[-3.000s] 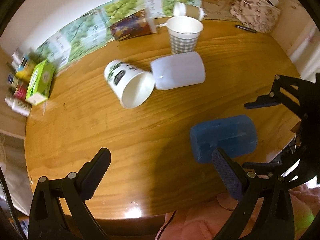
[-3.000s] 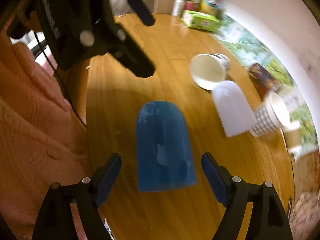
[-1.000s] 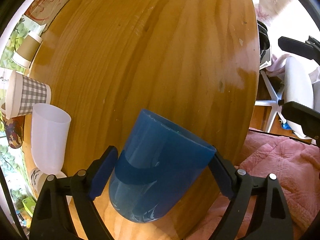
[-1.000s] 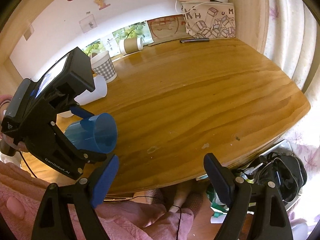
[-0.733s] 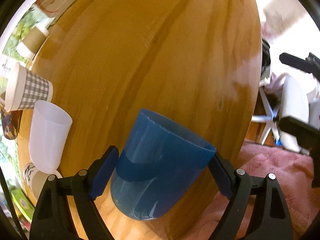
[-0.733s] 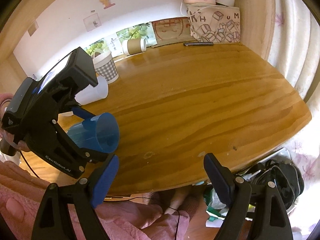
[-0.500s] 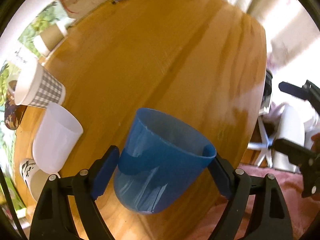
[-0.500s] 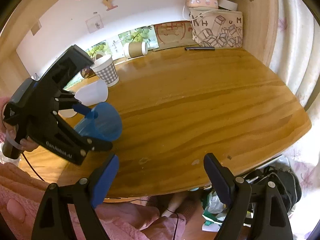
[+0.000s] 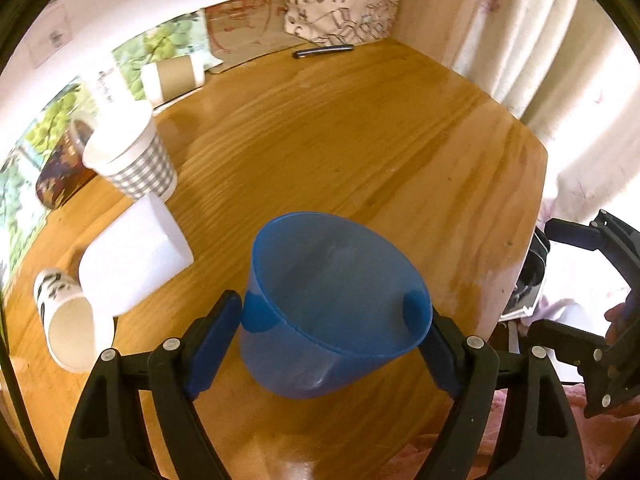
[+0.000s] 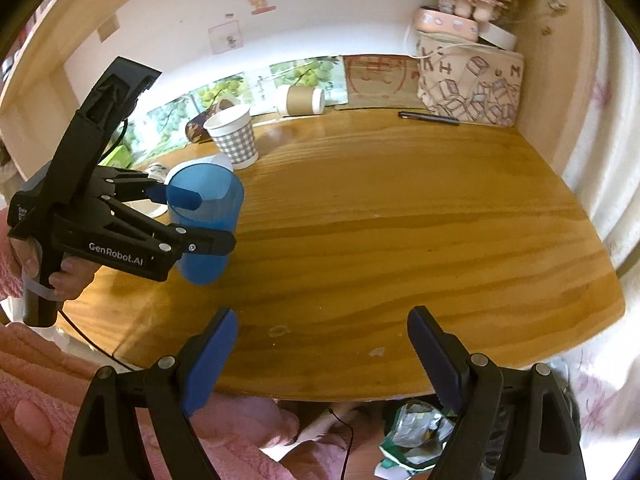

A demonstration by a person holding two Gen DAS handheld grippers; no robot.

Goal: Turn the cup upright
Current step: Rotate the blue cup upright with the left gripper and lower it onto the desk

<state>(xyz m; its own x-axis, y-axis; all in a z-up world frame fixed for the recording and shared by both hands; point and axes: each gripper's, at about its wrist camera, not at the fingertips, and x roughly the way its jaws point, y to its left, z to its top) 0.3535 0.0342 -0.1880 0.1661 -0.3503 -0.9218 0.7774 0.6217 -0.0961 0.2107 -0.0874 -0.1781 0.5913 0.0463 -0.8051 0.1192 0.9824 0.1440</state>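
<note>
Tipped mouth-up since before, translucent blue cup (image 9: 332, 312) sits clamped in left gripper (image 9: 336, 312) jaws; right gripper (image 10: 320, 344) gapes.

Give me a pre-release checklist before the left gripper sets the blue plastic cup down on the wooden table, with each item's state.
1. Left gripper clamped on the blue plastic cup: ok.
2. Cup mouth facing up: ok.
3. Cup base resting on the wooden table: cannot tell.
4. Cup fully vertical: not ok, slightly tilted in the right wrist view.
5. Bare table right of the cup: ok.
6. Right gripper open and away from the cup: ok.
</note>
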